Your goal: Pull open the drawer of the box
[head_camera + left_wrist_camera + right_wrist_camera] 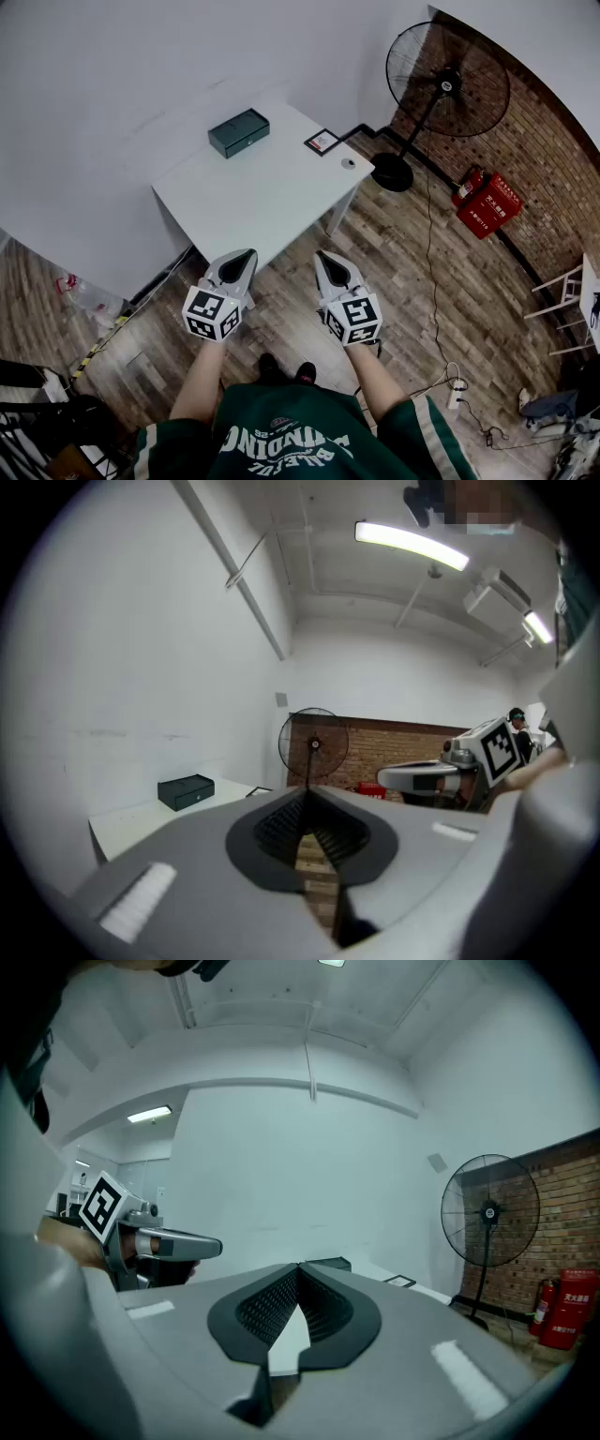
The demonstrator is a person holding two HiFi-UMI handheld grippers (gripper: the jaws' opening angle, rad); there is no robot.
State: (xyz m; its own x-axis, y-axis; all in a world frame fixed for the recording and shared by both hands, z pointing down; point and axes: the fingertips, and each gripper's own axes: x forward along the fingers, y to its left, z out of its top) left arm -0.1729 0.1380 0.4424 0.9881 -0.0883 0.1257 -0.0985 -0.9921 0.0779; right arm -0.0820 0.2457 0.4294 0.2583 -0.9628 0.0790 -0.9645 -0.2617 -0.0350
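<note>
A dark green box (238,132) with a small front clasp sits at the far side of the white table (272,202), close to the wall. Both grippers hang in the air short of the table's near edge, well apart from the box. My left gripper (249,253) is shut with nothing in it, and my right gripper (321,254) is shut and empty too. In the left gripper view the box (186,791) lies far off to the left of the closed jaws. In the right gripper view only the top of the box (330,1264) peeks over the jaw tips.
A small framed card (322,142) and a small round object (348,163) lie near the table's right corner. A standing fan (448,84) and red fire-extinguisher boxes (487,204) stand by the brick wall at right. Cables run across the wooden floor.
</note>
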